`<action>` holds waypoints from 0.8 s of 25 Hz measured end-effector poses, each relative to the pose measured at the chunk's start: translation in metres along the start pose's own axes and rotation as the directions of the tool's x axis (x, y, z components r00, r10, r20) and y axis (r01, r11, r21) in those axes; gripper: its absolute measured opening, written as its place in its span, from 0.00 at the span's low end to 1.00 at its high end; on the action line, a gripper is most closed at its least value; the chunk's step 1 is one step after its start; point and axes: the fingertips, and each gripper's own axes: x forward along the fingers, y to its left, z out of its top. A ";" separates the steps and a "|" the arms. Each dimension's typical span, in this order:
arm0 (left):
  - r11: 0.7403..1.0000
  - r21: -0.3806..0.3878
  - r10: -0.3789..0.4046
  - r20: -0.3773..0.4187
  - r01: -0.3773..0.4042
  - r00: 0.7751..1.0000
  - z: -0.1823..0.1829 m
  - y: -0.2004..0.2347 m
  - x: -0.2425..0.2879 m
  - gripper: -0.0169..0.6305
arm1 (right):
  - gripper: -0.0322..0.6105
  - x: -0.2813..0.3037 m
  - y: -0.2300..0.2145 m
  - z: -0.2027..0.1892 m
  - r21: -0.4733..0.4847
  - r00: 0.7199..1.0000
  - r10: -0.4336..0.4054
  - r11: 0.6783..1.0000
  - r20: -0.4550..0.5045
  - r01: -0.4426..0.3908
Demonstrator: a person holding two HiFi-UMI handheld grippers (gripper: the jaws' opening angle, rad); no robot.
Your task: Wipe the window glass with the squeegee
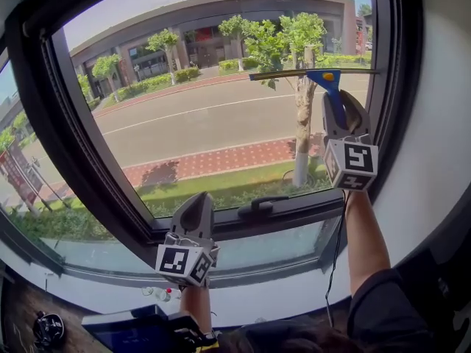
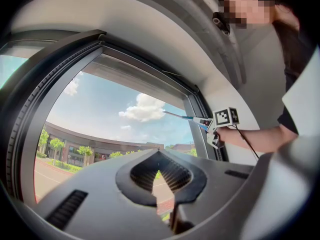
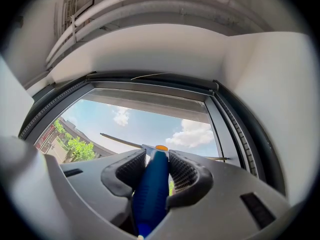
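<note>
The squeegee [image 1: 333, 87] has a blue handle and a long thin blade that lies level against the window glass [image 1: 206, 116], high on its right side. My right gripper [image 1: 344, 103] is shut on the blue handle from below. In the right gripper view the handle [image 3: 152, 184] runs up between the ribbed pads [image 3: 131, 170], and the blade crosses the sky just beyond them. My left gripper [image 1: 197, 199] is shut on nothing, low at the bottom window frame. The left gripper view shows its jaws [image 2: 159, 156] together, with the squeegee [image 2: 186, 117] far off at the right.
A thick dark window frame [image 1: 51, 123] surrounds the glass. A black window handle [image 1: 261, 204] sits on the bottom rail, right of my left gripper. Below lie a pale sill [image 1: 280, 289], a dark device [image 1: 132, 328] and a small round object [image 1: 48, 328]. A person stands at the right.
</note>
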 end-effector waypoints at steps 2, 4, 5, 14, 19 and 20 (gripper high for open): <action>1.000 -0.001 -0.002 -0.002 0.002 1.000 -0.001 -0.001 0.000 0.03 | 0.27 -0.005 0.003 -0.008 0.003 1.000 0.004 1.000 -0.012 -0.004; 1.000 -0.002 -0.001 -0.003 0.001 1.000 -0.001 0.000 -0.001 0.03 | 0.27 -0.010 0.005 -0.016 0.004 1.000 0.008 1.000 -0.022 -0.008; 1.000 -0.002 -0.001 -0.003 0.001 1.000 -0.001 0.000 -0.001 0.03 | 0.27 -0.012 0.007 -0.019 0.002 1.000 0.010 1.000 -0.028 -0.010; 1.000 0.001 -0.011 -0.011 0.011 1.000 -0.003 -0.003 0.001 0.03 | 0.27 -0.030 0.014 -0.049 0.009 0.997 0.017 1.000 -0.079 -0.017; 1.000 0.005 -0.015 -0.015 0.015 1.000 -0.004 -0.005 0.001 0.03 | 0.27 -0.041 0.018 -0.066 0.012 0.994 0.023 1.000 -0.107 -0.022; 1.000 0.005 -0.015 -0.015 0.016 1.000 -0.004 -0.005 0.001 0.03 | 0.27 -0.043 0.019 -0.069 0.012 0.993 0.025 1.000 -0.112 -0.023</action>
